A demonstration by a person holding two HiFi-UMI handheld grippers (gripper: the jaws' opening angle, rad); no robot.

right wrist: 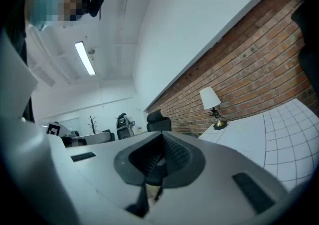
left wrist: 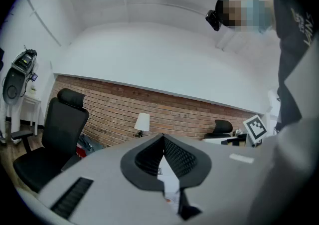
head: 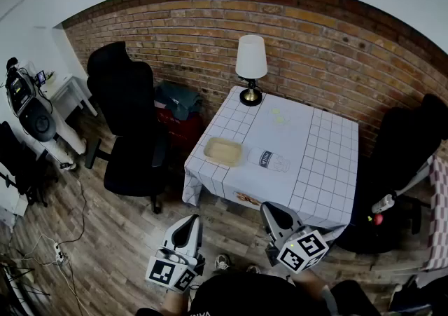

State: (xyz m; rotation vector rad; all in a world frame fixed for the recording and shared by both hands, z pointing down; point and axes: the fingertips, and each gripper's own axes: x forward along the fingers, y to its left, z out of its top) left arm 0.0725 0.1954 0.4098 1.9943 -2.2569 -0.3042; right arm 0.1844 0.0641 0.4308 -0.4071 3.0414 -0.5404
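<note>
The left gripper [head: 189, 226] and the right gripper [head: 274, 214] were both clenched, jaw tips touching, gripping nothing. Both hung clear of the table [head: 329, 167], before its near edge.

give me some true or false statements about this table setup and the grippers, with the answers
1. The lamp stands at the far edge of the table, near the brick wall. True.
2. The bottle stands upright. False: it lies on its side.
3. The left gripper grips the tan tray. False: it hangs short of the table, holding nothing; the tray sits on the cloth.
4. A black office chair stands left of the table. True.
</note>
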